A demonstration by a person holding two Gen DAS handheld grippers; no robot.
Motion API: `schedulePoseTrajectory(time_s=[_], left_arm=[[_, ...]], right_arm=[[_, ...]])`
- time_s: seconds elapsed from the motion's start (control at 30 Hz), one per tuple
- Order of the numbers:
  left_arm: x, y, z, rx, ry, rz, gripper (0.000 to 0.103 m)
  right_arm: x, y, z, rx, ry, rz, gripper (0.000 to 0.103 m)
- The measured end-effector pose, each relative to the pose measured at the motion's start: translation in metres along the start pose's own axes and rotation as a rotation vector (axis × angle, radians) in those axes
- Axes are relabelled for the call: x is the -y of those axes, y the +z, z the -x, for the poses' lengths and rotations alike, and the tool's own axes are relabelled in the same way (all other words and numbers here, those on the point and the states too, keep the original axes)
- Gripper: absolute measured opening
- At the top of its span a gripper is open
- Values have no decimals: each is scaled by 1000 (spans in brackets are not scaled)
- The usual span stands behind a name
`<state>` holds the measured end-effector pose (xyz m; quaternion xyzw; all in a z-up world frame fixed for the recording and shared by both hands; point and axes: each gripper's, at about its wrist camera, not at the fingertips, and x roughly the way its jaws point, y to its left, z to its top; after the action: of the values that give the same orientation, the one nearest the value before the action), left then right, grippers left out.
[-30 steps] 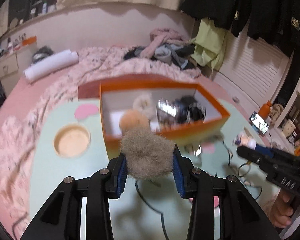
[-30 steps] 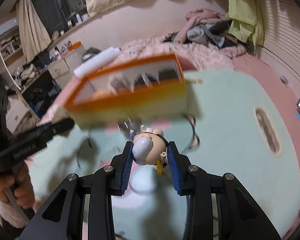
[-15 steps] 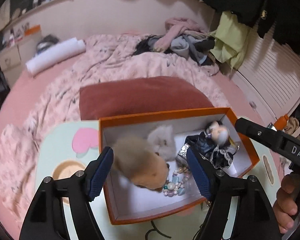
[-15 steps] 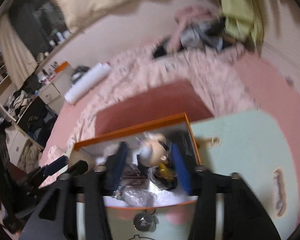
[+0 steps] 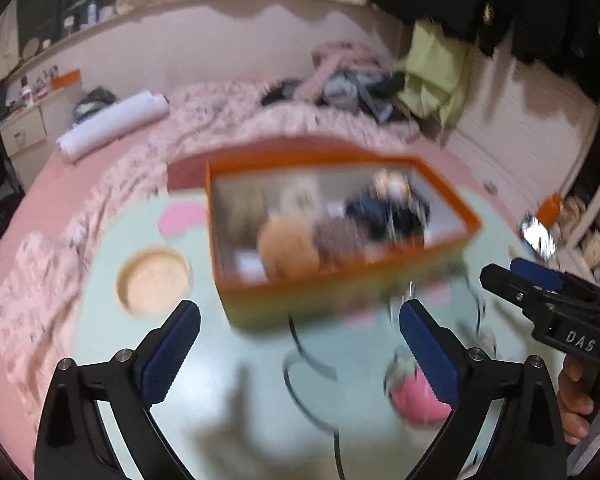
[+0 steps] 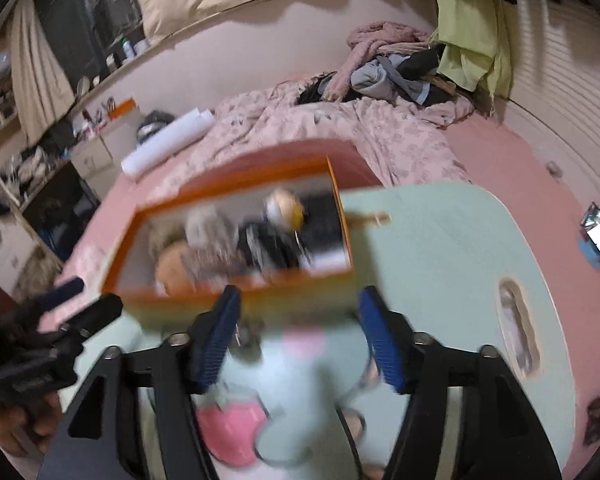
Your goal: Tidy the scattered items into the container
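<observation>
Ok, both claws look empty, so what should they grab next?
Probably the pink strawberry-shaped toy. It lies on the mint-green table, outside the orange cardboard box, right by the wide-open left claw. The right claw has just been opening too, with nothing between its pads.

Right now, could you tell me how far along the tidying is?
Several toys already lie in the orange box. The left gripper and right gripper have just been opening, with nothing between their jaws. A pink strawberry-like item and thin black loops remain on the green table.
</observation>
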<state>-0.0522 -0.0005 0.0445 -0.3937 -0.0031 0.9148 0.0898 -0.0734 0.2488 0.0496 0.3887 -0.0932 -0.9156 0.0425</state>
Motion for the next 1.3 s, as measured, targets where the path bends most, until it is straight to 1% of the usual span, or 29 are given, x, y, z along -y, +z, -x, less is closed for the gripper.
schedulePoseTrajectory(time_s=[0.03, 0.13, 0.2, 0.23, 0.3, 0.33, 0.37, 0.47, 0.8, 1.0, 1.17, 1.3], left_arm=[[2, -10, -5, -23, 9, -5, 100], [4, -29, -20, -55, 58, -19, 100], [6, -39, -33, -91, 96, -39, 101], [6, -42, -36, -110, 95, -39, 103], [7, -45, -36, -103, 92, -41, 103], [8, -48, -35, -97, 96, -43, 103], [8, -50, -35, -91, 96, -42, 103], [8, -55, -32, -76, 98, -33, 103], [8, -55, -31, -75, 98, -32, 103], [7, -55, -31, -75, 98, -32, 103], [7, -55, -31, -75, 98, -32, 103], [6, -54, -31, -75, 99, -30, 103]], right_arm=[[-1, -10, -1, -7, -19, 15, 69], [-8, -37, -8, -29, -70, 83, 69], [-13, -45, -13, -35, -97, 120, 69], [-15, -47, -15, -41, -103, 133, 69], [-17, -52, -25, -81, -110, 149, 69], [-17, -54, -31, -105, -122, 156, 77], [-17, -57, -35, -114, -133, 161, 88], [-14, -61, -41, -117, -121, 160, 89], [-12, -60, -53, -112, -117, 164, 90], [-9, -55, -46, -112, -111, 171, 92], [-10, -60, -42, -111, -109, 175, 93], [-11, -62, -42, -114, -111, 173, 97]])
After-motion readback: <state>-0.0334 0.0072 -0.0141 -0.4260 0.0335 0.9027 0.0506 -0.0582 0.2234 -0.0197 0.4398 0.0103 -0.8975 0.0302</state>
